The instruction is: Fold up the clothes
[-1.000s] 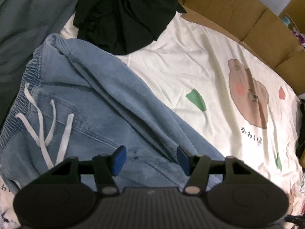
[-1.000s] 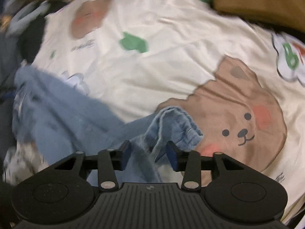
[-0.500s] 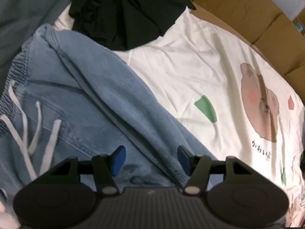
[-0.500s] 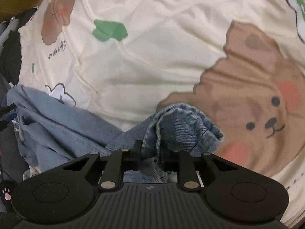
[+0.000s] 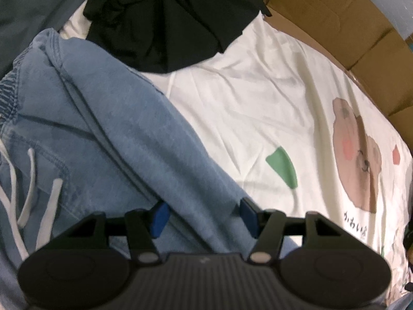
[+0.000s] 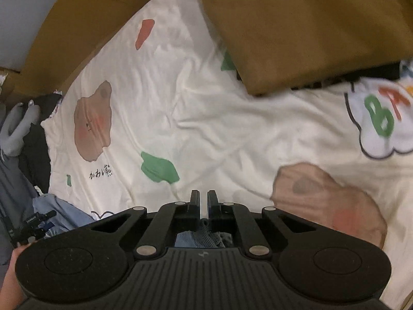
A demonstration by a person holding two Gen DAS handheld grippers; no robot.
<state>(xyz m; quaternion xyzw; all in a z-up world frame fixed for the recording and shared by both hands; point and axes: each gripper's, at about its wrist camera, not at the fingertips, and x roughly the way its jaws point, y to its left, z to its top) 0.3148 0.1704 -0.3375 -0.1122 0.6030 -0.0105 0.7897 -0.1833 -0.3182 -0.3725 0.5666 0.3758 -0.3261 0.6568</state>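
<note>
Denim gripped: right gripper (image 6: 203, 202) has just been closing, now pinching pale blue denim trousers (image 5: 124, 139) hem. Left gripper (image 5: 204, 218) gapes around a fold at six o'clock, unclamped; next, I reckon, clamp it.

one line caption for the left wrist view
Open left gripper over blue jeans on a bear-print sheet.

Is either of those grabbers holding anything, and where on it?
The right gripper pinches the jeans' leg end. The left gripper is open around a denim fold, not gripping.
</note>
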